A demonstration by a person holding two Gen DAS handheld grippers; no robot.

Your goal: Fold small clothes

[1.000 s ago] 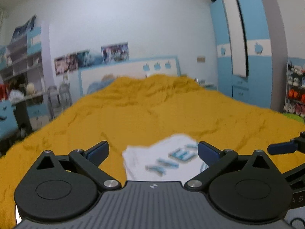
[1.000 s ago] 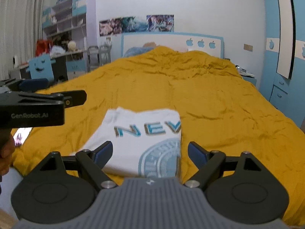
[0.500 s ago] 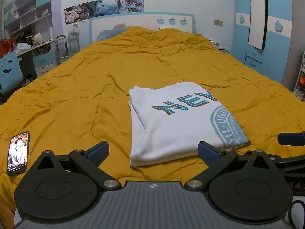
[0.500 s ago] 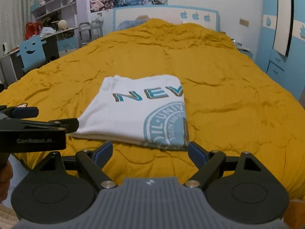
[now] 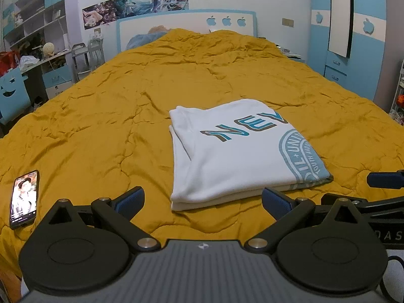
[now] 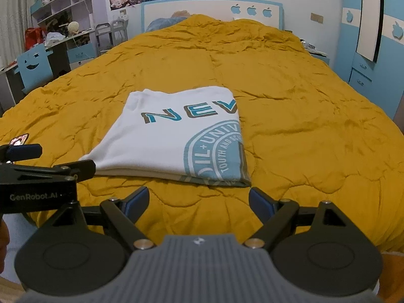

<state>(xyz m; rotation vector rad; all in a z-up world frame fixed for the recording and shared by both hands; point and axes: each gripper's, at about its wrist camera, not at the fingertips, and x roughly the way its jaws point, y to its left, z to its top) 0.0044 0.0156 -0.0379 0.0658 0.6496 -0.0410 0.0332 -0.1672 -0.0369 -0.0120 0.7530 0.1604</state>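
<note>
A white T-shirt (image 5: 232,156) with blue "NEV" lettering and a round blue emblem lies folded into a flat rectangle on the yellow bedspread (image 5: 106,116); the right wrist view has the same T-shirt (image 6: 176,139) dead ahead. My left gripper (image 5: 203,200) hovers open just short of the shirt's near edge, nothing between its blue pads. My right gripper (image 6: 199,200) is open too, held back from the near right corner of the fold. The left tool shows at the left edge of the right wrist view, the right tool at the right edge of the left wrist view.
A phone (image 5: 24,198) with a lit screen lies on the bedspread near the left front corner. A cluttered desk and shelves (image 5: 32,58) stand left of the bed, a blue wardrobe (image 5: 353,38) right, a white-and-blue headboard (image 5: 186,27) at the far end.
Both cameras have tipped down and drawn back from the bed, so the folded shirt shows in full. Both grippers stayed open and empty, and the shirt has not shifted.
</note>
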